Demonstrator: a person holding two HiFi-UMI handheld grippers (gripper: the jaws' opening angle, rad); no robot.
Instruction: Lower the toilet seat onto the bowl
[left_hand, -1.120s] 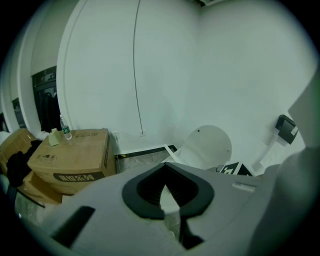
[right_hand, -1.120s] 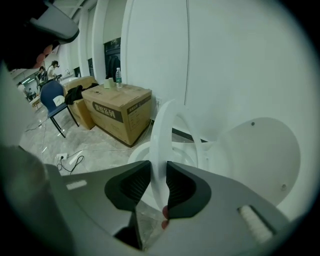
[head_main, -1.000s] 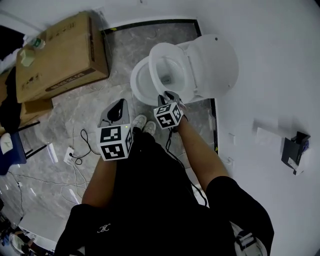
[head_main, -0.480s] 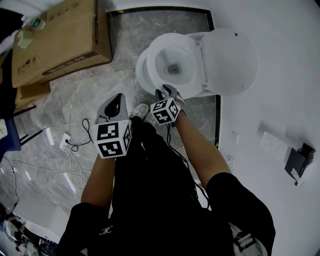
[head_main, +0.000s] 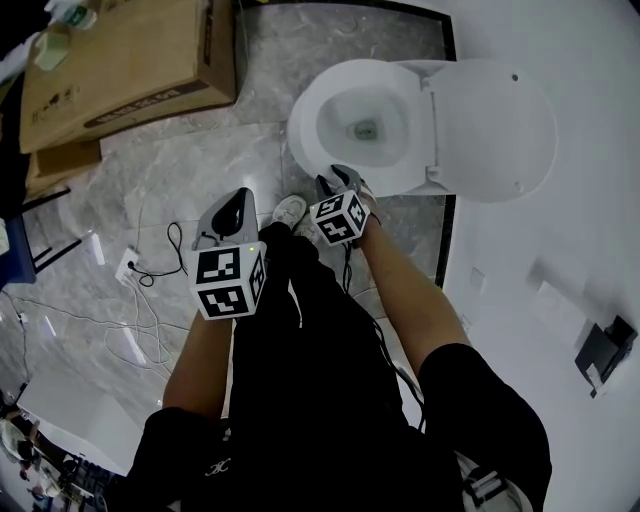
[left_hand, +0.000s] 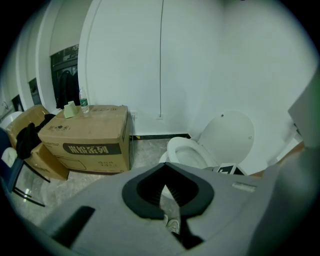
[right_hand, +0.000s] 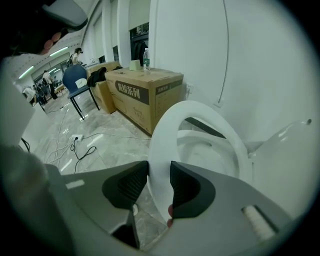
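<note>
The white toilet seat (head_main: 312, 135) lies low over the bowl (head_main: 366, 128), and the lid (head_main: 495, 130) stands open behind it. My right gripper (head_main: 338, 180) is at the seat's front rim. In the right gripper view the seat (right_hand: 165, 130) passes between the two pads of this gripper (right_hand: 159, 176). Its jaws have just been opening, and the pads sit close on either side of the rim without squeezing it. My left gripper (head_main: 238, 205) hangs over the floor to the left of the toilet. Its jaws (left_hand: 165, 175) meet at the tips with nothing in them.
A large cardboard box (head_main: 120, 70) stands on the floor left of the toilet, with a bottle (left_hand: 84, 104) on top. A power strip and cables (head_main: 135, 270) trail across the marble floor. The person's shoes (head_main: 290, 212) are just before the bowl. A blue chair (right_hand: 77, 82) stands farther off.
The seat has come down from a tilted stand to the bowl with my right gripper at its front rim. Both grippers have sunk lower.
</note>
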